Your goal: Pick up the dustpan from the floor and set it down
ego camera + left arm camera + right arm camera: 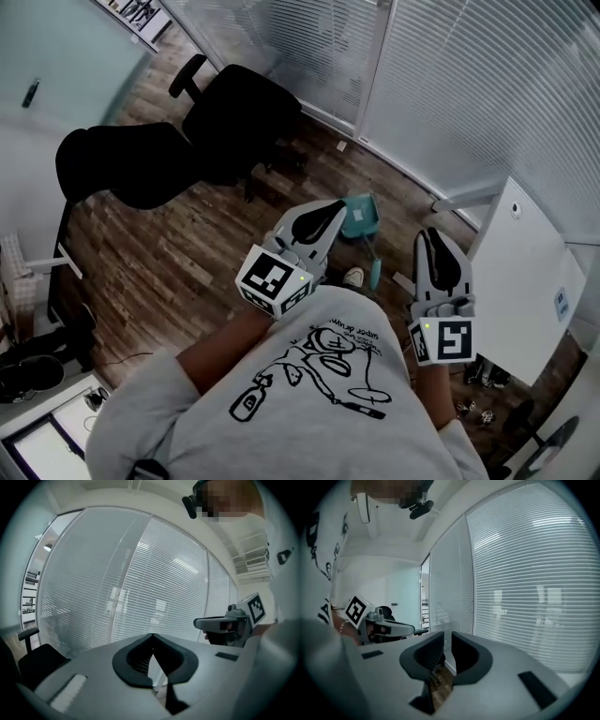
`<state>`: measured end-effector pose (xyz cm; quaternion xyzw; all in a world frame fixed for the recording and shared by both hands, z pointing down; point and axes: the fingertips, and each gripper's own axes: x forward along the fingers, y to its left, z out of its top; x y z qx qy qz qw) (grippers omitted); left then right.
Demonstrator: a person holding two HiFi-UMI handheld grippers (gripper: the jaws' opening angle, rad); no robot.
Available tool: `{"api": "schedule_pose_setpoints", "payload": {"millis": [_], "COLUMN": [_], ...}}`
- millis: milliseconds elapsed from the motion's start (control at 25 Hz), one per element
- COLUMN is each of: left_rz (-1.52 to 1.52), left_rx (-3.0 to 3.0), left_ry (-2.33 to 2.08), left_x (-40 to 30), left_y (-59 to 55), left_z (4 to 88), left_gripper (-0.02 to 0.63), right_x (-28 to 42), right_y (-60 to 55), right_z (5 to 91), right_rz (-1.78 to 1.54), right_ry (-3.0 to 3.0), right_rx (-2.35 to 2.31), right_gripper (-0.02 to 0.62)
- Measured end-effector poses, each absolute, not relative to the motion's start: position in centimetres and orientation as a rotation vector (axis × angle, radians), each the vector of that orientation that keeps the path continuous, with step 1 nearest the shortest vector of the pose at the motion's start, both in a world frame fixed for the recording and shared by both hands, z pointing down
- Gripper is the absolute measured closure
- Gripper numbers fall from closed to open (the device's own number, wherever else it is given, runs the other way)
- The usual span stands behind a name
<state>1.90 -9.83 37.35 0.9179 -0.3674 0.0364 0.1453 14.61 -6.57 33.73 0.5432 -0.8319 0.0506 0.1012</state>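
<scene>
Head view: dustpan [361,217] lies on floor [187,253], one o'clock of left gripper [333,211], closed and empty; right gripper [434,239], barely apart, holds nothing. The task looks either finished or unstarted.

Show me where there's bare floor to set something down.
The wood floor between the black chairs and the person's shirt is bare; so is most of the white tabletop. Crowded: around the dustpan by the blinds, and clutter beside that tabletop.

Pretty matt wood-grain planks on the floor [178,272], teal dustpan [359,216] looks like smooth plastic, black chair [234,112] at 11 o'clock is probably cloth.
</scene>
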Motion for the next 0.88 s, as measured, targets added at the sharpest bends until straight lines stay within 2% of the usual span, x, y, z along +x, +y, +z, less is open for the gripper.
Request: {"api": "schedule_pose_setpoints", "payload": {"millis": [880], "left_rz": [0.068], "left_rx": [2.677], "left_ry": [-1.113], "left_x": [1.9], "left_y": [-11.0], "left_z": [35.9], "left_gripper": [0.604], "right_x": [15.3], "right_y": [-7.2], "right_z": [33.6], "right_rz": [0.125], "right_ry": [-2.443], "right_rx": [1.625], "right_gripper": [0.572]}}
